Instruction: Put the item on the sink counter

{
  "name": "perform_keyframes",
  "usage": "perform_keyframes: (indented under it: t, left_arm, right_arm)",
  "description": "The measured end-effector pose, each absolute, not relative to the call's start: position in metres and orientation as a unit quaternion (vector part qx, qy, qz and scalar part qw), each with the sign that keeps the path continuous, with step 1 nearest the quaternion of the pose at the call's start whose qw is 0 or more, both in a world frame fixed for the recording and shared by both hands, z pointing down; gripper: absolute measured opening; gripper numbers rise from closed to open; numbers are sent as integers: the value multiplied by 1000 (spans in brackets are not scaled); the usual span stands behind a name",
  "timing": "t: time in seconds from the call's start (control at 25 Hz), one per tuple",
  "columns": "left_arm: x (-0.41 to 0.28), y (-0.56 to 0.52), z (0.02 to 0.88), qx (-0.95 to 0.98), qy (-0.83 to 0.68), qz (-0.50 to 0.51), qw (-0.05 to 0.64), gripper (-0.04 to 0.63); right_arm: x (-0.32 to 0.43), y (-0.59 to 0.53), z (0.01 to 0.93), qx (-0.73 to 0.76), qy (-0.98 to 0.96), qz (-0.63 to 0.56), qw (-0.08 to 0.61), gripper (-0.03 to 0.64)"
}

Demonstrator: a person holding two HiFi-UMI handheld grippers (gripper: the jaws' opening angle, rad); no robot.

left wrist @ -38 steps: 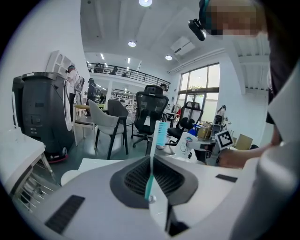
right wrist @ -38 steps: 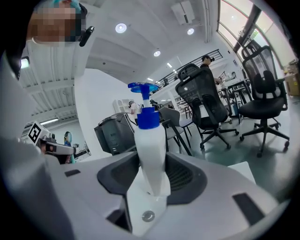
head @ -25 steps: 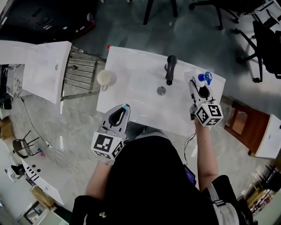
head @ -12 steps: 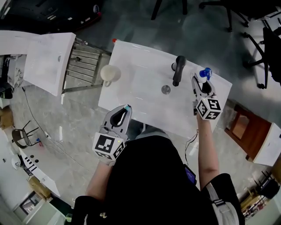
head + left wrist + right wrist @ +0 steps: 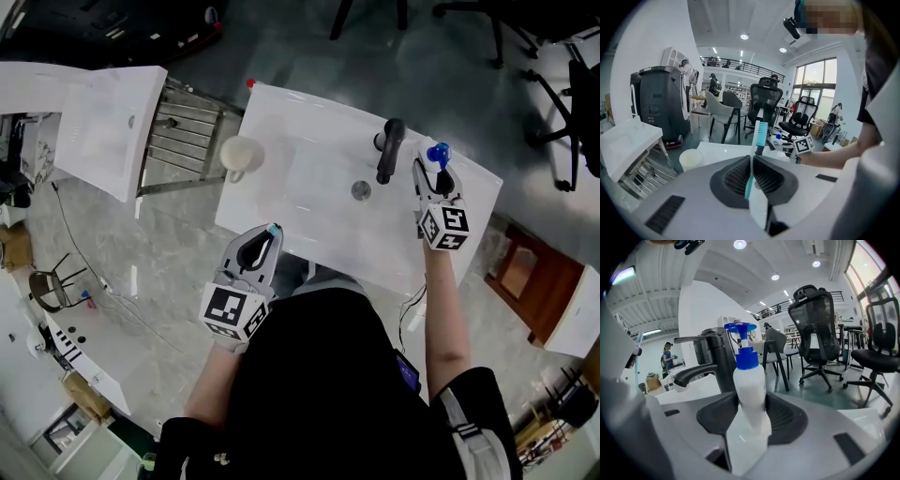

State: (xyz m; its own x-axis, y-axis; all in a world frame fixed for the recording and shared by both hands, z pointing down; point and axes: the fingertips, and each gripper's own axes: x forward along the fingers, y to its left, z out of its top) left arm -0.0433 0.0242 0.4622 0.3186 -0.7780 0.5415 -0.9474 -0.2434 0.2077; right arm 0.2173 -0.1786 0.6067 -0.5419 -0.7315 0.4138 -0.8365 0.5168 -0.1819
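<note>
A white pump bottle (image 5: 749,385) with a blue pump head stands upright between the jaws of my right gripper (image 5: 751,417), which are opening; the pads still touch its sides. In the head view the pump bottle (image 5: 438,153) is at the back right of the white sink counter (image 5: 281,141), just right of the black faucet (image 5: 389,148). My left gripper (image 5: 267,232) hovers at the counter's front edge, shut on a toothbrush (image 5: 759,133) with teal bristles that points up.
A cream cup (image 5: 240,154) stands on the counter's left end. The drain (image 5: 361,190) lies in the basin in front of the faucet. A metal rack (image 5: 178,141) and a second white sink (image 5: 94,122) are at the left. Office chairs stand beyond.
My right gripper has carried the pump bottle a little farther back, level with the faucet. The left gripper with the toothbrush has stayed in place.
</note>
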Motion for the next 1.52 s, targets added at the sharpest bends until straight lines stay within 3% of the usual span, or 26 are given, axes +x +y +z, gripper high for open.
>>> perform_keyframes:
  t: [0.6, 1.52]
  left_arm:
    - [-55, 29, 458, 777, -560, 154, 244, 35]
    - [-87, 10, 432, 793, -557, 121, 213, 35]
  right_arm:
    - [215, -179, 606, 468, -855, 181, 132, 230]
    - [241, -113, 517, 515, -833, 189, 68, 228]
